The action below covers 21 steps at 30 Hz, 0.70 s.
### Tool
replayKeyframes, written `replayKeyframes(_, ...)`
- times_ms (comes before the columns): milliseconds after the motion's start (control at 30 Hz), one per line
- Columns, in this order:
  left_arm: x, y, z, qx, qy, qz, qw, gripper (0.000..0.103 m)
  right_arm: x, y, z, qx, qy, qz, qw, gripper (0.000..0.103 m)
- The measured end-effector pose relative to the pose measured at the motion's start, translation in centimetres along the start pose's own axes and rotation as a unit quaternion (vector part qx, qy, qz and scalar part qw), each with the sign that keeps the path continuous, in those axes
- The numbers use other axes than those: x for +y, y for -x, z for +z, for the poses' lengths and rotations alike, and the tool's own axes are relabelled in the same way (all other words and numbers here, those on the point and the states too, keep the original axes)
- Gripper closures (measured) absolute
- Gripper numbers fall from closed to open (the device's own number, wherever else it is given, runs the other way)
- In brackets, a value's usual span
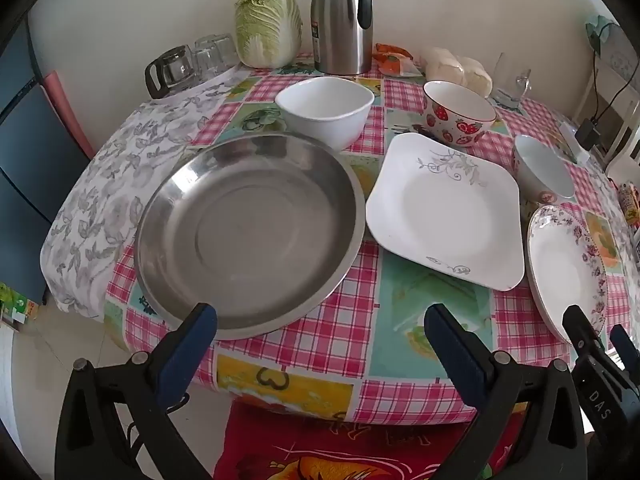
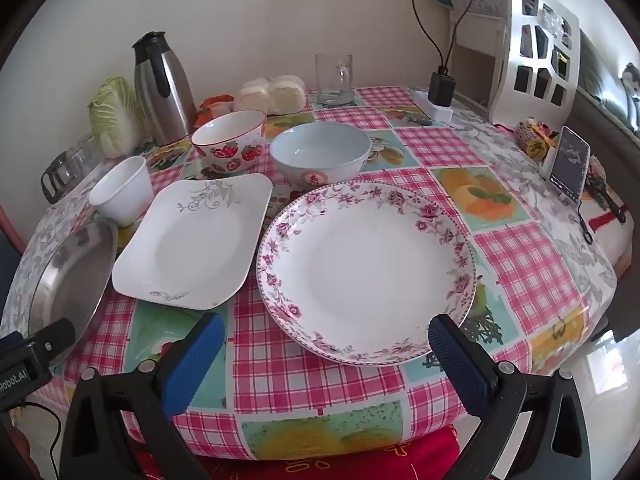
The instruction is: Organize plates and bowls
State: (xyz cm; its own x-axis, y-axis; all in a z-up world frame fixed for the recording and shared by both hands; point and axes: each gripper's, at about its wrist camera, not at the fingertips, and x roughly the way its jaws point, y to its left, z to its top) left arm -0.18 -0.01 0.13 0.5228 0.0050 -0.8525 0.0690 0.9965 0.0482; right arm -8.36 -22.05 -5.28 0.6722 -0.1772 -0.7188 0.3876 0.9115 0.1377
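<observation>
A steel dish (image 1: 248, 236) (image 2: 72, 276) lies at the table's left front. Right of it sit a white square plate (image 1: 444, 212) (image 2: 196, 244) and a round floral-rimmed plate (image 1: 564, 268) (image 2: 368, 268). Behind them stand a plain white bowl (image 1: 326, 110) (image 2: 122, 190), a strawberry bowl (image 1: 458, 114) (image 2: 230, 140) and a pale blue bowl (image 1: 542, 170) (image 2: 320, 156). My left gripper (image 1: 320, 320) hovers open over the near table edge, by the steel dish. My right gripper (image 2: 326, 332) hangs open before the floral plate's near rim. Neither holds anything.
Along the wall stand a steel thermos (image 1: 342, 20), a cabbage (image 1: 268, 26), upturned glasses (image 1: 192, 60), buns (image 2: 270, 94) and a glass mug (image 2: 334, 78). A phone (image 2: 570, 164) and a charger (image 2: 442, 84) sit at the right. A red cushion (image 1: 320, 452) lies below the table edge.
</observation>
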Motion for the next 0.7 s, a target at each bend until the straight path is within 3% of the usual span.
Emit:
replayKeyframes(133,0.34,0.07,-0.56,0.002,-0.001,-0.005,1.0000,0.000,-0.30,-0.18,0.15,0.012,-0.011,0.014,1.000,0.000)
replayKeyframes(700,0.14,-0.36,0.02,0.021,-0.009,0.009,0.9997,0.000,0.09,-0.16,-0.05,0.003,0.001,-0.001,1.000,0.000)
